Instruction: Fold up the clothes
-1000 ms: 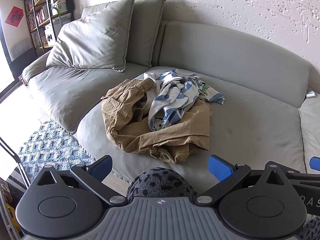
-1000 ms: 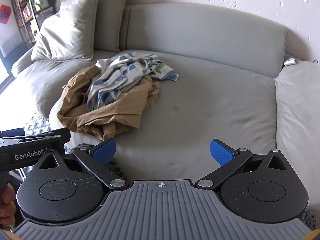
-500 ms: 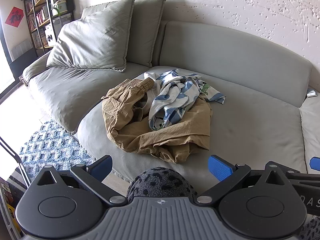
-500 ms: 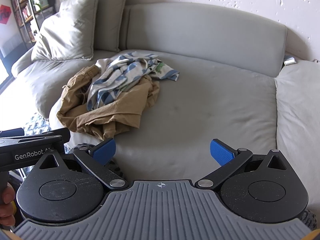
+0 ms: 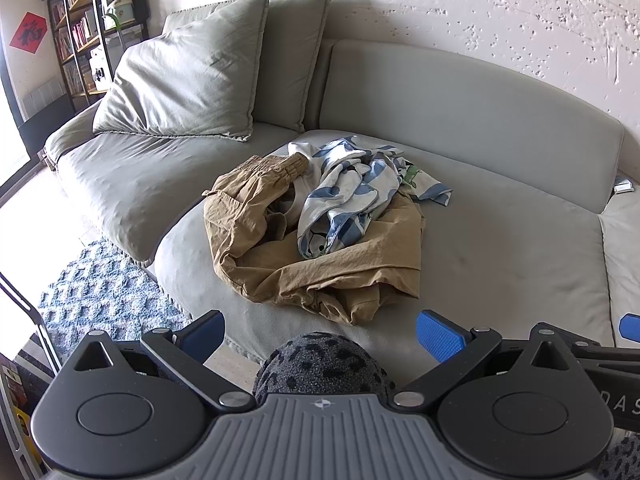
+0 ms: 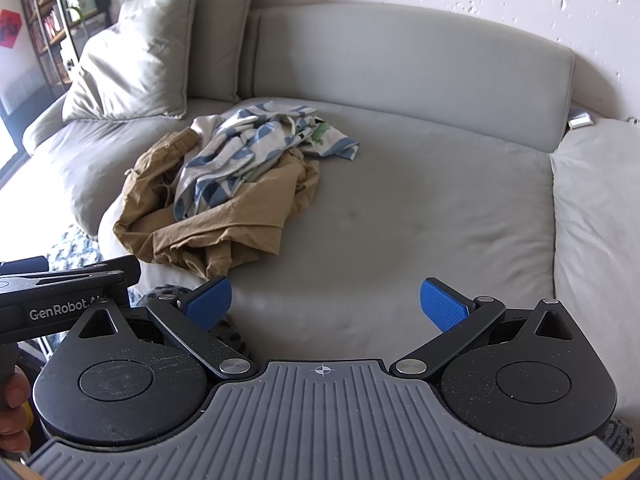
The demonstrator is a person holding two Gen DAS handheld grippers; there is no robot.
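A crumpled tan garment (image 5: 320, 256) lies in a heap on the grey sofa seat (image 5: 500, 248), with a white and blue patterned garment (image 5: 348, 196) bunched on top of it. Both also show in the right wrist view: the tan one (image 6: 224, 224) and the patterned one (image 6: 248, 148). My left gripper (image 5: 320, 336) is open and empty, held back from the pile's near edge. My right gripper (image 6: 326, 306) is open and empty, to the right of the pile. The left gripper's body (image 6: 68, 296) shows at the left edge of the right wrist view.
Two large grey cushions (image 5: 192, 76) lean on the sofa back at the left. A bookshelf (image 5: 92, 24) stands far left. A blue patterned rug (image 5: 104, 300) lies on the floor below the sofa edge. A dark spotted knee (image 5: 320, 364) sits just under the left gripper.
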